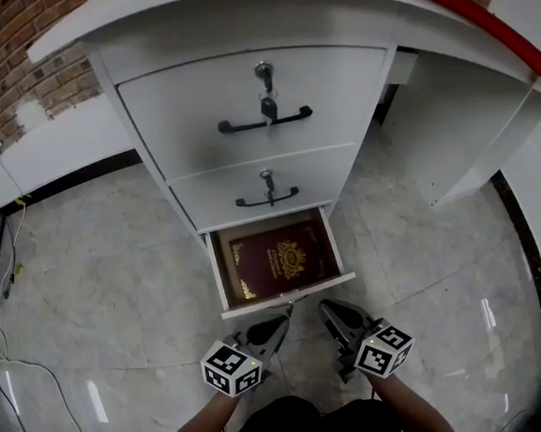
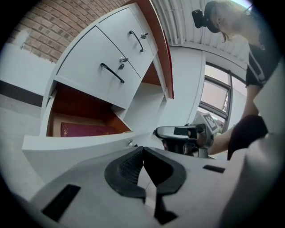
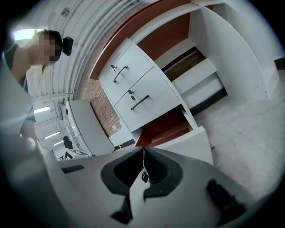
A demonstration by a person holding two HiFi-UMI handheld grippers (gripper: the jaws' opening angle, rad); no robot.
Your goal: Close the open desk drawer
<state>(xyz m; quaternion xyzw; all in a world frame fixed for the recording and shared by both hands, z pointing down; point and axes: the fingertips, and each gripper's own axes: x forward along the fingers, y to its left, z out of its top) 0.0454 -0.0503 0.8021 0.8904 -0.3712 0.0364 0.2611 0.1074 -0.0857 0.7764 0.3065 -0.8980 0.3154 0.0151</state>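
Observation:
The white desk's bottom drawer [image 1: 287, 298] stands pulled out, with a burgundy book [image 1: 282, 259] lying flat inside. Both grippers hover just in front of its white front panel. My left gripper [image 1: 282, 322] is shut and empty, its tips close to the panel's lower edge. My right gripper [image 1: 327, 309] is shut too, beside it on the right. In the left gripper view the shut jaws [image 2: 143, 149] point at the drawer front [image 2: 80, 144], and the book [image 2: 84, 130] shows behind it. In the right gripper view the shut jaws [image 3: 143, 149] face the same panel [image 3: 189, 141].
Two closed drawers sit above, each with a black handle [image 1: 264, 121] [image 1: 267, 198] and a lock; keys [image 1: 267, 103] hang from the top one. The desk's knee space [image 1: 451, 129] opens to the right. Cables [image 1: 13, 280] trail over the marble floor at left.

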